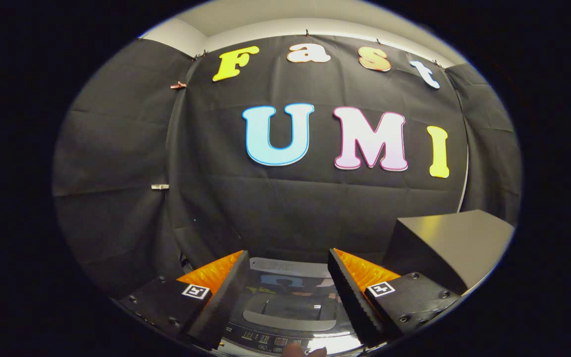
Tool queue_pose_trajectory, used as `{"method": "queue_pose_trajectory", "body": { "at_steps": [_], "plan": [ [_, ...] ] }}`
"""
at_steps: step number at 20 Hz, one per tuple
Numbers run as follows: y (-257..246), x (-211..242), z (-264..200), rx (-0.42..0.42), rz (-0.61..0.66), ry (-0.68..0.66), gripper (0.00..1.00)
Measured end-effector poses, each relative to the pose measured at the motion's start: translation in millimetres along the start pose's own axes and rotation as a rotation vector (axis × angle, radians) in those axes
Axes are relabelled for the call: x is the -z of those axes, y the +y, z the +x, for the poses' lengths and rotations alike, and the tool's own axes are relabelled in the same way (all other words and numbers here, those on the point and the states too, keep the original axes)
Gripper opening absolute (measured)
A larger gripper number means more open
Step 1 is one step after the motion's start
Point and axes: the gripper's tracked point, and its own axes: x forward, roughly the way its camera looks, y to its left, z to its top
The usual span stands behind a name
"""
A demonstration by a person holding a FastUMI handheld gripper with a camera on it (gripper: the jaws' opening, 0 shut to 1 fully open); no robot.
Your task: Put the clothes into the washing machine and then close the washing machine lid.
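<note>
The washing machine (285, 305) stands low beneath and between my fingers. Its glossy lid (290, 297) lies flat and mirrors the wall, with a pale handle strip (290, 322) near its front. In front of the lid runs the control panel (265, 340). My gripper (288, 254) hangs above the machine, open, with nothing between its black, orange-backed fingers (226, 292). A person's fingertip (305, 351) touches or hovers at the panel's front edge; I cannot tell which.
A dark box-like block (449, 243) stands to the right of the machine, just beyond the right finger. The black cloth wall (285, 208) rises close behind the machine.
</note>
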Motion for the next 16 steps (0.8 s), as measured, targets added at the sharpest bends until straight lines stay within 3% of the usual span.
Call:
{"method": "queue_pose_trajectory", "body": {
  "at_steps": [7,16],
  "plan": [
    [-49.7,-71.1,-76.5,0.042,-0.015,-0.122,0.99],
    [-139.9,-130.5,-147.7,0.181,0.008,-0.242,0.99]
  ]
}}
